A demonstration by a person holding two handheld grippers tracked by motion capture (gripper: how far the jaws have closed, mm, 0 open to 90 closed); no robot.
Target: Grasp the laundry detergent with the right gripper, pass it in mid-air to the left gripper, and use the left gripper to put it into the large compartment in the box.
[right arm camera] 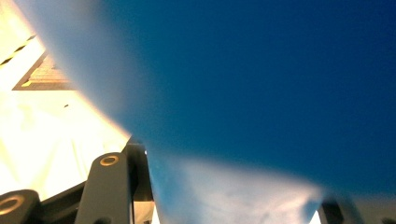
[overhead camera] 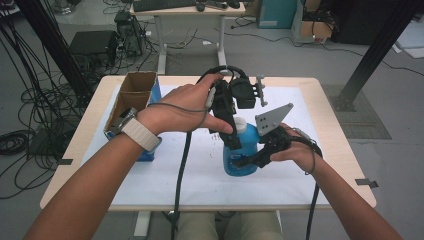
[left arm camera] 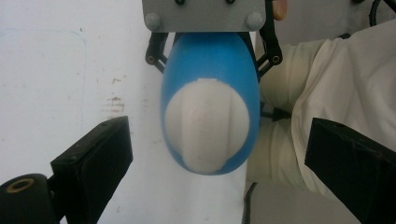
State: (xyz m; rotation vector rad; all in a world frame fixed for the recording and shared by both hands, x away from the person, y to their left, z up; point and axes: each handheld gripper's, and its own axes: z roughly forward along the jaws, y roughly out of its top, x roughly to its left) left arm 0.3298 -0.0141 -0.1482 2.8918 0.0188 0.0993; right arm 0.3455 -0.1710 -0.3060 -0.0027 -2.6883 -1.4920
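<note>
The blue plastic bottle [overhead camera: 241,150] stands mid-table on the white mat [overhead camera: 165,175], right gripper [overhead camera: 250,161] clamped round its body, left gripper [overhead camera: 231,131] hanging wide open over the white cap [left arm camera: 207,125], which looks slick and light, so I'd grab its ridged sides.

— What colours do I see past my black left gripper [left arm camera: 215,158]?
— A blue bottle [left arm camera: 210,70] with a white cap [left arm camera: 207,126], on a white mat [overhead camera: 165,175].
— And the box [overhead camera: 132,102]?
— Brown cardboard, blue sides.
</note>
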